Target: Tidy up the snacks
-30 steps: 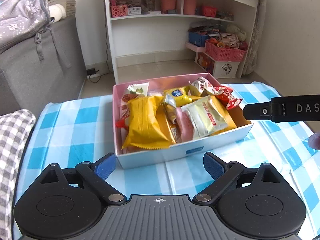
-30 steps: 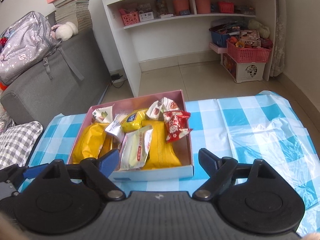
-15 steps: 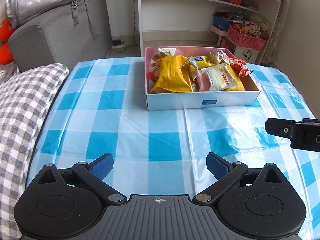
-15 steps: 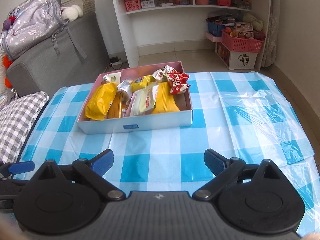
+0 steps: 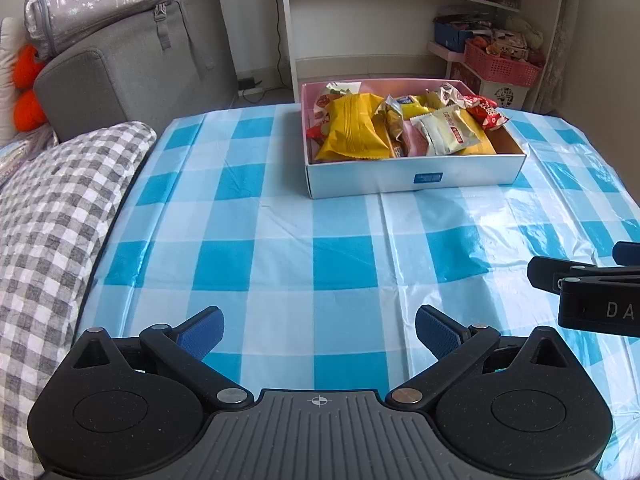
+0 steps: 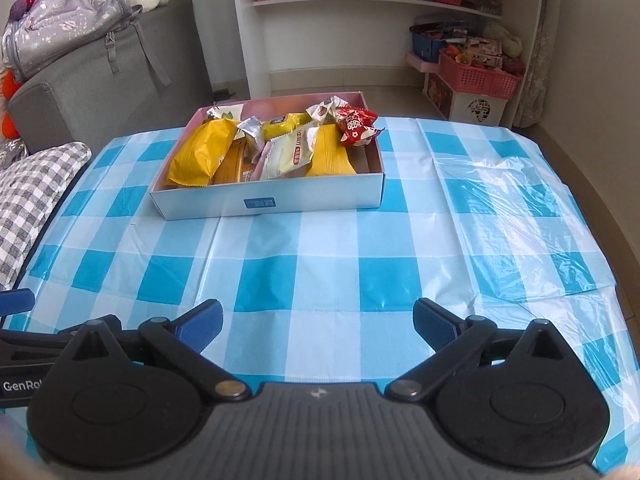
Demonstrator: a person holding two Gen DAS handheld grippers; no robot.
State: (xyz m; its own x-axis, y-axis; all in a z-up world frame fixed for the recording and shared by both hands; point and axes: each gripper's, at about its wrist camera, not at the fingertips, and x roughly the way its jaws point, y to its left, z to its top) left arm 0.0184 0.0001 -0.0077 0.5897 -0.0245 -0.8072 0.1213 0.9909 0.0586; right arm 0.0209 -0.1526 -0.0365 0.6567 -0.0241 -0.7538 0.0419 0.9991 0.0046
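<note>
While your two hands hang low over the near edge of the counter [image 5: 280, 216], both tools stand spread with nothing between the fingers. Your left gripper [image 5: 319, 330] shows its blue fingers [image 5: 202, 330] wide apart above the blue-and-white checked cloth [image 6: 320, 240], released and empty. Your right gripper [image 6: 316, 324] is opening, its fingers [image 6: 434, 326] parted just as far over bare cloth, and it grips nothing either. In the left wrist view your right tool juts in from the right edge; in the right wrist view your left tool lies along the lower left corner.

Beyond the fingers runs a broad stretch of cloth, wrinkled and glossy toward your right side. A grey checked cushion [image 5: 52, 220] lies against the counter's left edge.

Farther on, well apart from both tools, sits the snack box [image 6: 272, 200], white outside and pink inside, with a small blue label on its near wall. The snacks are all inside it: a large yellow bag [image 5: 352, 128] at the left, a pale cream packet [image 5: 446, 130] lying over another yellow bag, a red packet [image 6: 356, 126] propped at the far right corner, and several smaller wrappers toward the back.

Behind the counter stand a grey sofa [image 5: 132, 68] carrying a silvery backpack [image 5: 100, 4], and white shelves [image 6: 360, 12] with pink baskets [image 6: 476, 74] beside them on the floor.
</note>
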